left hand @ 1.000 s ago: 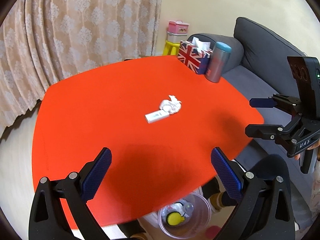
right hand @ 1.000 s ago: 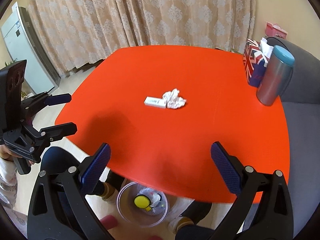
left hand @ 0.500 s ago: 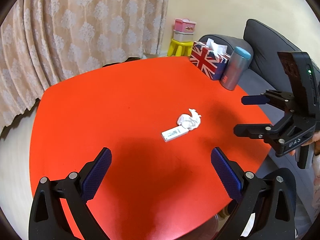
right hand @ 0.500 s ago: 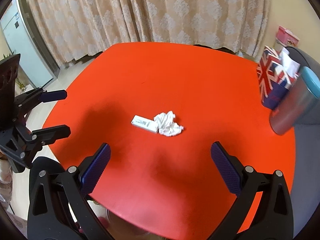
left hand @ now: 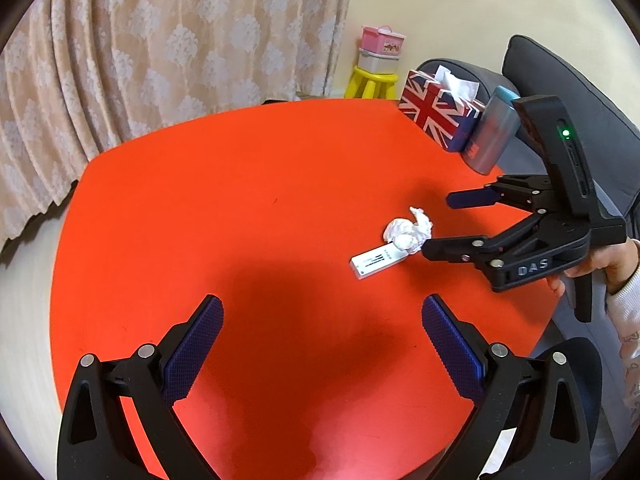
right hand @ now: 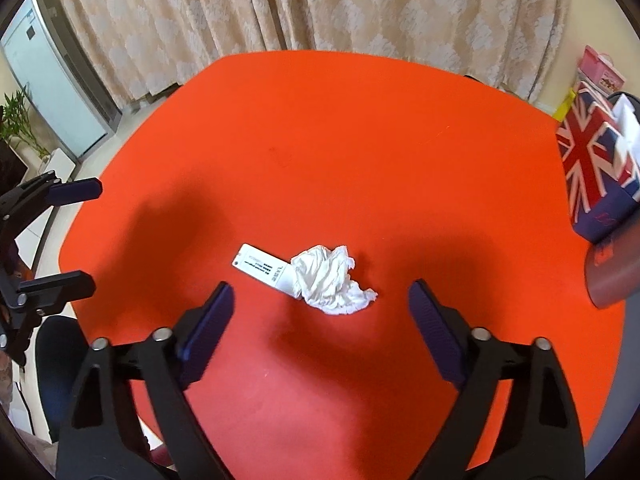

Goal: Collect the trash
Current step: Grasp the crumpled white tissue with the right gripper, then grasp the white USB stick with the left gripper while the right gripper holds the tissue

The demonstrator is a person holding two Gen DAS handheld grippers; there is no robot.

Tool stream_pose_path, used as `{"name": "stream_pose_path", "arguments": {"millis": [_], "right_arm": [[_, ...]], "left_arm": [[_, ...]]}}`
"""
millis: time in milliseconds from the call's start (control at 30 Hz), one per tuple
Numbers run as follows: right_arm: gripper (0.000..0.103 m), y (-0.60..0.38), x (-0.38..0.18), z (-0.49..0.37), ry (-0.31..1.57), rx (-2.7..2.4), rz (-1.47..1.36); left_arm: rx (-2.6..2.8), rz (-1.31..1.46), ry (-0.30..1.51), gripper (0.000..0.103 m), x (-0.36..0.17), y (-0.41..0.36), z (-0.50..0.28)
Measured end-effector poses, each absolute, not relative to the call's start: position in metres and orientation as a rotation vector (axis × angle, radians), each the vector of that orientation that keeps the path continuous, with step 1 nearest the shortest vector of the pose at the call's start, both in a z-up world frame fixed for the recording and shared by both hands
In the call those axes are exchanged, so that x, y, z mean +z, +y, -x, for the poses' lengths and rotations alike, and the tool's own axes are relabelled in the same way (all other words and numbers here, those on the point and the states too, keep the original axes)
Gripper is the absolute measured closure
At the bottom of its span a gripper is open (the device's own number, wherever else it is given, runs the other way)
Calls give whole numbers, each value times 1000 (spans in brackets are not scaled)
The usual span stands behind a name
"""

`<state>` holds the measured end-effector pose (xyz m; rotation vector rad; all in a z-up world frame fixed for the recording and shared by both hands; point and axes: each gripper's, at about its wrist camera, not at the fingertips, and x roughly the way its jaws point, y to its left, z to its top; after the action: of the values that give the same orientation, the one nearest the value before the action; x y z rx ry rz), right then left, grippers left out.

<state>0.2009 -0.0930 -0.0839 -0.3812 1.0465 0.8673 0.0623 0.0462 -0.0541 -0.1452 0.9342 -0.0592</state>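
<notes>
The right claw [right hand: 320,316] is spread wide and holds nothing; it hangs just above the red table [right hand: 360,140], its blue-padded fingers [right hand: 210,320] on either side of the space just short of a crumpled white tissue [right hand: 330,280]. In the left wrist view this same claw [left hand: 444,222] comes in from the right, one finger tip just beside the tissue [left hand: 408,230]; whether it touches cannot be told. A hand [left hand: 612,264] grips its handle.

The tissue lies near the middle of the table, touching one end of a flat white test strip [right hand: 262,266] with small printed text. The strip [left hand: 376,262] points away from the tissue.

The left claw [left hand: 320,338] is also wide and empty, held over the near part of the table [left hand: 200,200], well apart from the trash. From the right wrist view it [right hand: 86,236] shows at the left table edge.

The left view alone takes in a gray sofa [left hand: 568,92], a yellow stool [left hand: 372,84] bearing pink and white boxes [left hand: 382,48], and the teal lid of a gray bottle [left hand: 490,136] beside a flag-patterned tissue box [left hand: 436,120]. The right view alone shows a pale door [right hand: 52,84] and a green plant [right hand: 18,120], with the tissue box [right hand: 592,168] at its right edge. Patterned curtains [right hand: 320,4] hang behind.
</notes>
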Motion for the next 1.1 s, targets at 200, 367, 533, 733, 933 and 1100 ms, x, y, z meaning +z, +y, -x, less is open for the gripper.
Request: {"name": "stream_pose_path", "arguments": {"millis": [200, 367, 533, 733, 933, 1100], "right_arm": [[51, -84, -93, -206, 1059, 869, 407], [87, -86, -95, -205, 1050, 865, 422], [94, -91, -90, -203, 1036, 856, 406], [94, -99, -75, -205, 1030, 833, 371], [94, -110, -62, -205, 1019, 808, 346], [94, -121, -58, -206, 1008, 794, 333]], "left_arm": [[-63, 154, 946, 7, -62, 47, -66], [-70, 154, 950, 7, -64, 45, -68], [-72, 150, 955, 7, -66, 40, -73], [-59, 142, 973, 7, -69, 27, -83], [9, 157, 999, 7, -78, 14, -99], [79, 184, 1007, 7, -88, 2, -112]]}}
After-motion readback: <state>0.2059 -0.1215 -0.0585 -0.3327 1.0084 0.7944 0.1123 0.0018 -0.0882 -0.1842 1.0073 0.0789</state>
